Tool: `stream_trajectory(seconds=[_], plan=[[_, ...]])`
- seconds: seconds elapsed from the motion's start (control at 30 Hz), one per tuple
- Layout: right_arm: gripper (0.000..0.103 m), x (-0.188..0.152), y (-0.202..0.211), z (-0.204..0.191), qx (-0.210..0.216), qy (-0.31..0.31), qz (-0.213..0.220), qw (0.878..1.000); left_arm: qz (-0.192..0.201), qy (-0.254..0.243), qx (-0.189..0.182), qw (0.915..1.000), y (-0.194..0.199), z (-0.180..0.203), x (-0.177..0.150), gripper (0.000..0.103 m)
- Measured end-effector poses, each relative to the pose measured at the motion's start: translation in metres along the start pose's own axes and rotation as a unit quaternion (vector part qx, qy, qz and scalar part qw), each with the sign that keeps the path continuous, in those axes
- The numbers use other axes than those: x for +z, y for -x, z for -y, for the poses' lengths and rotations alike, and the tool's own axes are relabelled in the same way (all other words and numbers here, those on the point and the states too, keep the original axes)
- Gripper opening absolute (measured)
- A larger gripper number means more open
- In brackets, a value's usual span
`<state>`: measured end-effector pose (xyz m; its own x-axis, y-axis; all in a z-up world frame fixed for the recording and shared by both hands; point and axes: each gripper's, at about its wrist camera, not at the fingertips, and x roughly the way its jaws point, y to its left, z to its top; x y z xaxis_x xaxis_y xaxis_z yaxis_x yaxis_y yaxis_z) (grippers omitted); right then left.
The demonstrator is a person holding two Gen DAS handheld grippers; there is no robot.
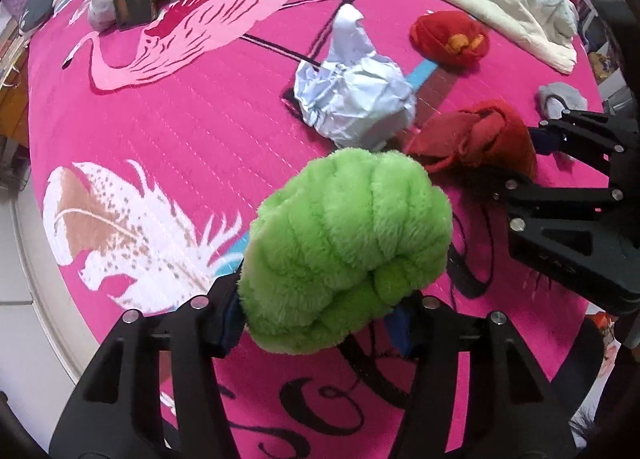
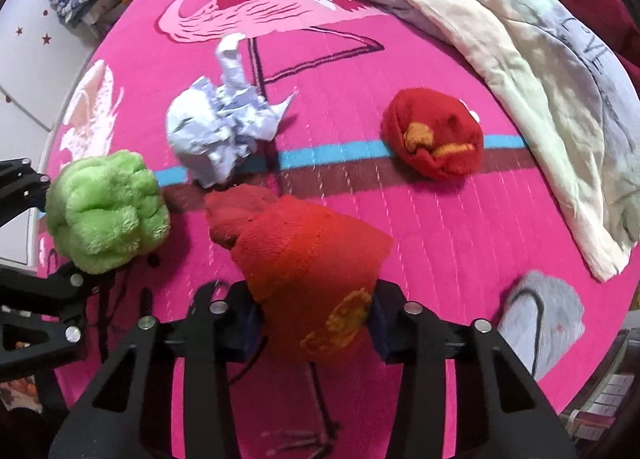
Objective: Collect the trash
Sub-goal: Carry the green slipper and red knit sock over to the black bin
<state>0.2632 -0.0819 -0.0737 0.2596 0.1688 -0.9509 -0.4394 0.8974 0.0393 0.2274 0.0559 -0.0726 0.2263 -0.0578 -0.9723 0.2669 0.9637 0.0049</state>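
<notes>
Left gripper (image 1: 316, 323): clamped on the green plush ball (image 1: 344, 251), which bulges well past both pads and hangs above the bed.

Green plush ball: light, fuzzy, very squashy by the look of it. The pads bite only its near end, so I judge it could pull free if swung. A deeper hold across its middle would be safer.

Crumpled paper (image 1: 356, 99): the plainest piece of trash here. It lies on the pink flamingo bedspread (image 1: 180, 131), just beyond the two held things and apart from both grippers. It looks nearly weightless, stiff at the creases and crushable. Take it across the dense round wad, not by the thin twisted tail that sticks up at its far end, which would likely bend or tear.

Right gripper (image 2: 316, 327): clamped on a red sock bundle (image 2: 312, 271) with orange markings, held by its lower end, the loose rolled part flopping forward.

Red sock bundle: soft, limp, not slippery. It will sag and may unroll, I think.

Second red sock ball (image 2: 434, 139): on the bedspread to the right, lying over the blue stripe, well apart from the paper.

Grey sock (image 2: 540, 315): flat near the bed's right edge, just beside the right gripper.

Pale blanket (image 2: 520, 59): heaped along the far right side of the bed.
</notes>
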Motion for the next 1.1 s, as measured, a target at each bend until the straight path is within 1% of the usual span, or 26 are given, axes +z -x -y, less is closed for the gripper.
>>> stream_trajectory(seconds=[0.17, 0.53, 0.63, 0.87, 1.1], plan=[[0.039, -0.018, 0.023, -0.004, 0.003, -0.008, 0.014, 1.0, 0.001, -0.005, 0.001, 1.0, 0.009, 0.008, -0.011, 0.056], [0.039, -0.058, 0.067, -0.006, -0.012, -0.016, 0.035, 0.999, 0.019, -0.038, 0.015, 0.999, 0.034, 0.036, -0.026, 0.056], [0.039, -0.071, 0.079, -0.003, -0.014, -0.026, 0.041, 0.999, 0.024, -0.046, 0.016, 0.9985, 0.047, 0.051, -0.034, 0.056], [0.039, -0.102, 0.108, 0.01, -0.023, -0.055, 0.06, 0.996, 0.038, -0.074, 0.017, 0.9964, 0.06, 0.073, -0.039, 0.056], [0.039, -0.136, 0.123, 0.028, -0.032, -0.086, 0.065, 0.994, 0.046, -0.112, 0.017, 0.9925, 0.07, 0.11, -0.042, 0.056]])
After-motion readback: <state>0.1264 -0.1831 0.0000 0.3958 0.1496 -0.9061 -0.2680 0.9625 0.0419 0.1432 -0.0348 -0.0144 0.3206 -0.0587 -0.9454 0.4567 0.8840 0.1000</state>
